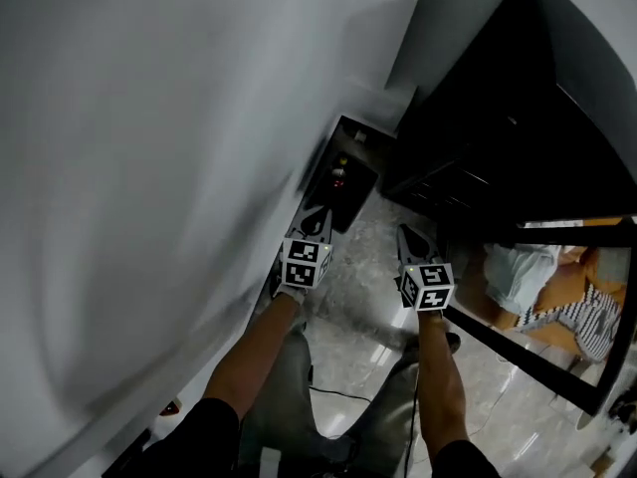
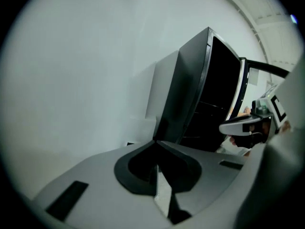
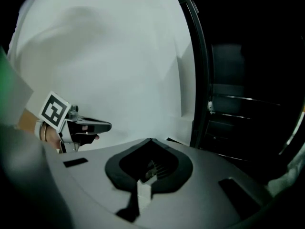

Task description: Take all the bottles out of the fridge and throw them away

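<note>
No bottle shows in any view. The black fridge [image 1: 498,118] stands open ahead and to the right, and its inside is dark, with only shelf edges [image 3: 238,99] to make out. My left gripper [image 1: 317,222] is shut and empty, held over the floor near the white wall. Its jaw tips meet in the left gripper view [image 2: 156,141], aimed at the fridge's side [image 2: 190,94]. My right gripper [image 1: 408,235] is likewise shut with nothing in it [image 3: 151,140], level with the left one and in front of the fridge opening.
A white wall [image 1: 149,167] fills the left. A low dark box [image 1: 343,172] with small lights sits on the floor between wall and fridge. The open door's black frame [image 1: 528,361] crosses the lower right, with light and striped cloth [image 1: 557,287] beyond it. The floor is pale marble [image 1: 348,307].
</note>
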`<state>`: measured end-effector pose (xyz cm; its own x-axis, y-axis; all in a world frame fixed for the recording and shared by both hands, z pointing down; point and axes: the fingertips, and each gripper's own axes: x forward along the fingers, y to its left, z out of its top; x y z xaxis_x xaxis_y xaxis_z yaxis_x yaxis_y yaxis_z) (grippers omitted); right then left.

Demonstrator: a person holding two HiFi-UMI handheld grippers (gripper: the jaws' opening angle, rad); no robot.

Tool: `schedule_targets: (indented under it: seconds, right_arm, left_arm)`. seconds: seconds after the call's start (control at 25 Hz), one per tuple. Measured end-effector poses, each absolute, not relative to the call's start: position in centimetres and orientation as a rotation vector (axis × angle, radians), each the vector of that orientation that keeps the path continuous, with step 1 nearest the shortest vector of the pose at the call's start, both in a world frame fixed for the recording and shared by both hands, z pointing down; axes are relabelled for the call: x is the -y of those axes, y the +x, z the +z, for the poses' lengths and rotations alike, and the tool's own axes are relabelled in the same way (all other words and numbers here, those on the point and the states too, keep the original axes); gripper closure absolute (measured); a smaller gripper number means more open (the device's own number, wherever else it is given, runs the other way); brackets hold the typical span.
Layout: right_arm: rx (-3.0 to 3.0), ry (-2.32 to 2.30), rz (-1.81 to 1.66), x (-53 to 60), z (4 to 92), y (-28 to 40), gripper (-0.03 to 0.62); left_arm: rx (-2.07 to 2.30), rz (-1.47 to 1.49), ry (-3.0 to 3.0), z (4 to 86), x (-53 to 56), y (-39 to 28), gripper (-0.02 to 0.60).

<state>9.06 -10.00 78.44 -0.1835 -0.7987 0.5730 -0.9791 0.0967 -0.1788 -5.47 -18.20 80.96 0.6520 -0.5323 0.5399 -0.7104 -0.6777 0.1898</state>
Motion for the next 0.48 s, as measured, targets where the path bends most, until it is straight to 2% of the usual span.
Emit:
schedule_targets:
  seconds: [0.16,0.48]
  right_arm:
    - [1.973,1.932,0.724,8.1,70.2,8.9,0.586]
    - [1.956,2.114,0.692,-0.2,54.1,11.0,0.586]
  left_arm:
    - [0.846,0.6,2.536,74.1,16.7,-6.4,0.574]
    - [0.74,0.543,2.636,58.1,10.1,-4.3,0.575]
